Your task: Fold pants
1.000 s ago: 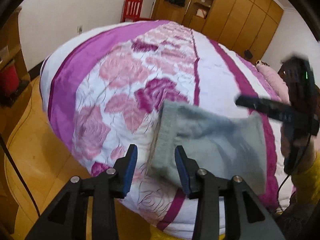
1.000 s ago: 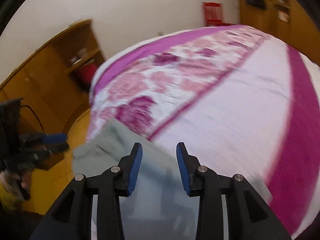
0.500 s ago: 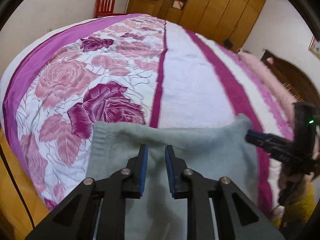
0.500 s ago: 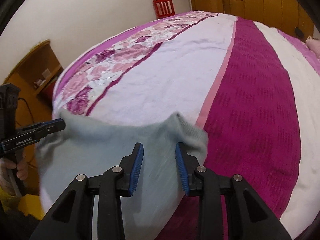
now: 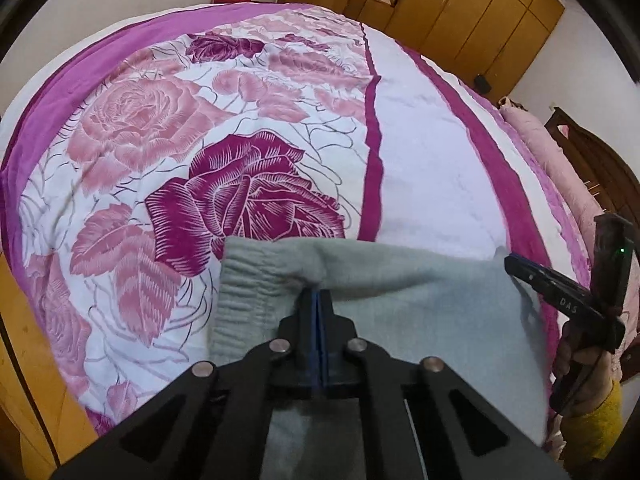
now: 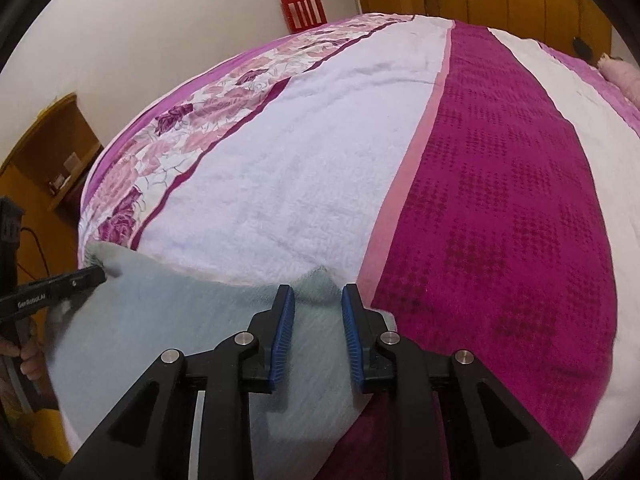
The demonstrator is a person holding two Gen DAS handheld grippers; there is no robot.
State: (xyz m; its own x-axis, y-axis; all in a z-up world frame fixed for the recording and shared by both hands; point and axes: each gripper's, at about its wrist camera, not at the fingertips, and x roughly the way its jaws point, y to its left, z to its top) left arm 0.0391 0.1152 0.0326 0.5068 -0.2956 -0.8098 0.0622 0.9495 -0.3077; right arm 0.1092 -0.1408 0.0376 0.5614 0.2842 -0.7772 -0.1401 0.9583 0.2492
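Two grippers work one edge of the grey pants (image 5: 400, 292), which lie on the near side of the bed (image 5: 420, 168). Left gripper (image 5: 318, 300) is clamped on cloth beside the waistband, anchoring that corner; right gripper (image 6: 318, 312), just closing, straddles the far corner with blue pads not yet pressing, apparently preparing a matched grip.
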